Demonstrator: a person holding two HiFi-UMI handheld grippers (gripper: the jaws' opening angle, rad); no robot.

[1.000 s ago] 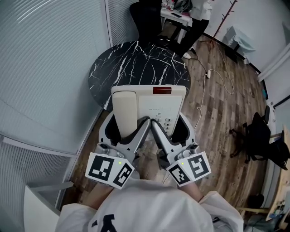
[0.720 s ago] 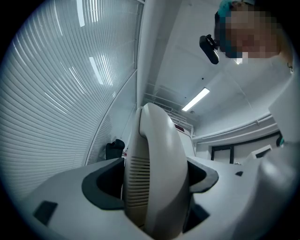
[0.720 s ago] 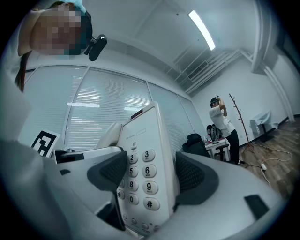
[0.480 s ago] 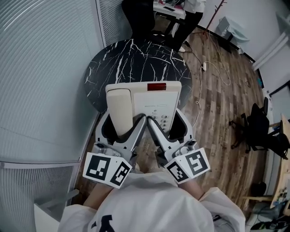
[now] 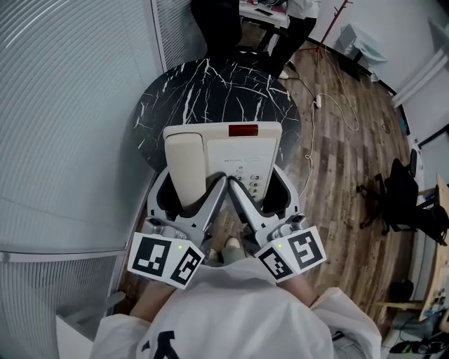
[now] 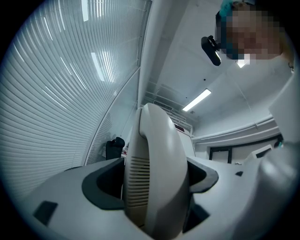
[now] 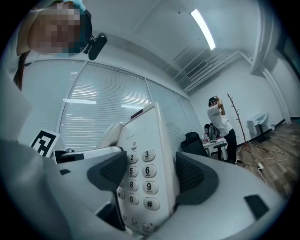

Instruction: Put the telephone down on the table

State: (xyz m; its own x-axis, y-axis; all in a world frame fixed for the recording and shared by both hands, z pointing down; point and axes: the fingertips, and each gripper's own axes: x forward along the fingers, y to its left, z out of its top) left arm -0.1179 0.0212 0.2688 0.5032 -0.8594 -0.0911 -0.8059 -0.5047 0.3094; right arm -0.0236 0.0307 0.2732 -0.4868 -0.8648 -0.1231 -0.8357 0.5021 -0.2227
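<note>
Beyond the black marbled worktop [image 5: 210,91] a person [image 5: 224,21] stands by a desk, and a cable [image 5: 330,105] trails over the wood floor to its right. Nothing lies on the worktop's near part. Since half a second ago the telephone [image 5: 223,158] has barely shifted. It is held in front of the person, with its far end over the worktop's near edge. Its long axis runs away from the person, red display farthest and handset [image 6: 157,178] along the left. The left hand-held gripper [image 5: 189,189] is clamped across the handset side, the right hand-held gripper [image 5: 259,188] across the keypad [image 7: 140,178] side.
</note>
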